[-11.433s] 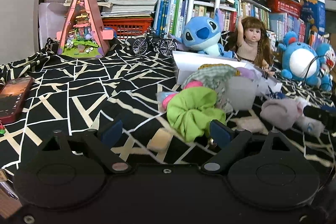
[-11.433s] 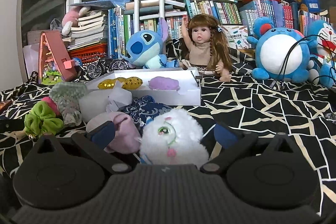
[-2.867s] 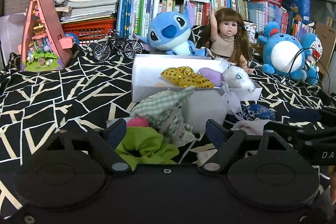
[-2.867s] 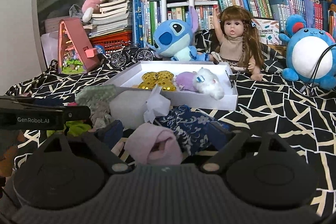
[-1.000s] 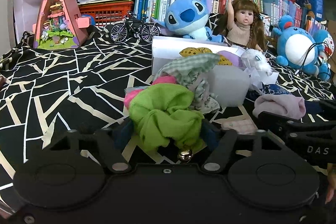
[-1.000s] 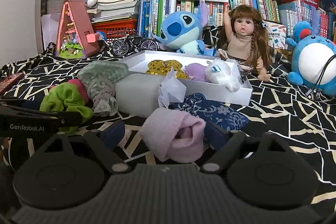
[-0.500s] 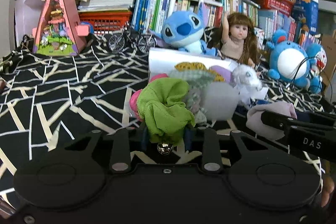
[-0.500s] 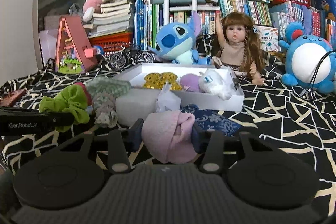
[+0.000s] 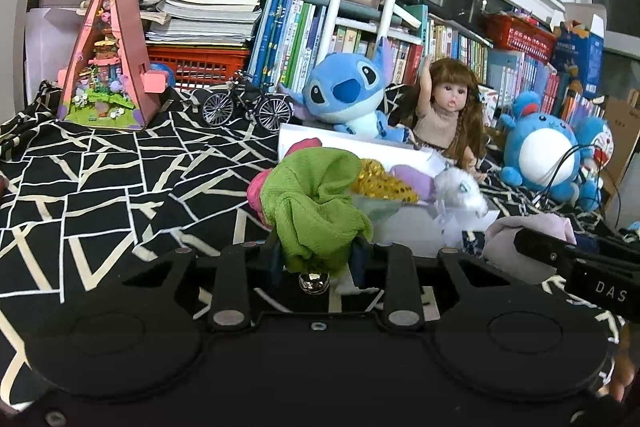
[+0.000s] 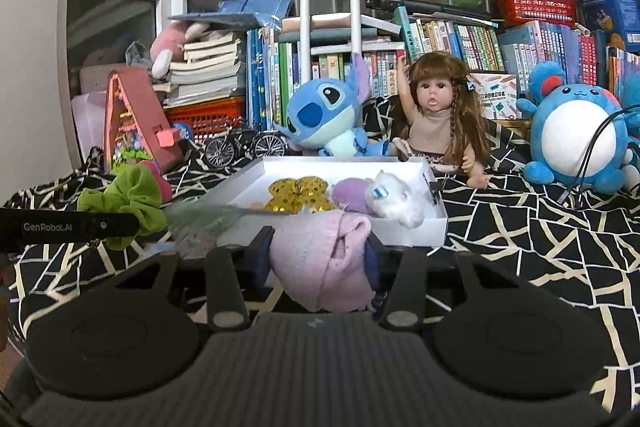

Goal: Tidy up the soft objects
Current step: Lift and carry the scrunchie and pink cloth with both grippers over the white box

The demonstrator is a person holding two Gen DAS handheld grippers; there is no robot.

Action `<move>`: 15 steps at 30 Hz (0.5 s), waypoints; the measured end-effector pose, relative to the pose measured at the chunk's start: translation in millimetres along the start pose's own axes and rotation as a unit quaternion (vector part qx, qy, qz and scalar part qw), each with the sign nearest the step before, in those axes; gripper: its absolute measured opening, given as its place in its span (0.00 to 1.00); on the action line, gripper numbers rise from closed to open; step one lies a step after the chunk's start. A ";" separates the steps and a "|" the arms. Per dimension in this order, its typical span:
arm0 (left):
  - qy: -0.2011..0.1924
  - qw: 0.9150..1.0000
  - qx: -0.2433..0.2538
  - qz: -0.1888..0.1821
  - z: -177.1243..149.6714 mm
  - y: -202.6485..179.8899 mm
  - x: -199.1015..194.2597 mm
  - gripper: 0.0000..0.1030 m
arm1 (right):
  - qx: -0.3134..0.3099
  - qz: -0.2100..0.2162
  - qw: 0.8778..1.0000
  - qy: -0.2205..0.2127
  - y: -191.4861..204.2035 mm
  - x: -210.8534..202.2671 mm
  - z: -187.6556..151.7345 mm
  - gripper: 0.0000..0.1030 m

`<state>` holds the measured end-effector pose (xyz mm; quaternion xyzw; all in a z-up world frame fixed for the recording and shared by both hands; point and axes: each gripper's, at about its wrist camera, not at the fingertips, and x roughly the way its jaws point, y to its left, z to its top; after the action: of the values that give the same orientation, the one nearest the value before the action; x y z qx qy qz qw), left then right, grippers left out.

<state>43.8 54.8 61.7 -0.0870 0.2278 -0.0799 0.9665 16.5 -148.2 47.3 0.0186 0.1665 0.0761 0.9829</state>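
Green scrunchie (image 9: 316, 203) hid the white box's (image 9: 404, 231) near wall. Blurred greenish cloth (image 10: 208, 217) beside the box was unidentifiable. Doraemon plush (image 9: 600, 143) partly hidden behind the blue round plush (image 9: 540, 155).

The left gripper (image 9: 316, 253) is clamped on a green scrunchie (image 9: 316, 203), which bunches up between its near-parallel fingers and stands above their tips. The right gripper (image 10: 318, 251) pinches a pink cloth bundle (image 10: 324, 263) that fills the gap between its blue pads (image 10: 262, 253) and sags below them. The two grippers are side by side, both angled slightly downward.
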 end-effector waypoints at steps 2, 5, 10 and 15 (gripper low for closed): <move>0.000 1.000 -0.002 -0.004 4.9 -0.7 1.7 0.29 | 0.001 -0.002 1.000 -0.002 -1.7 0.9 3.5 0.48; -0.001 1.000 -0.003 -0.009 11.4 -2.6 5.8 0.29 | 0.002 -0.002 1.000 -0.004 -3.8 2.9 8.0 0.48; 0.001 1.000 -0.005 -0.019 25.6 -5.9 15.5 0.29 | 0.007 -0.005 1.000 -0.005 -9.0 9.2 18.8 0.48; 0.005 1.000 -0.008 -0.027 38.2 -9.6 27.4 0.29 | 0.023 -0.005 1.000 0.000 -16.7 18.2 28.7 0.48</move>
<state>84.3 45.1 85.6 -0.1006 0.2309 -0.1048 0.9621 45.4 -162.2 67.5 0.0408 0.1687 0.0673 0.9825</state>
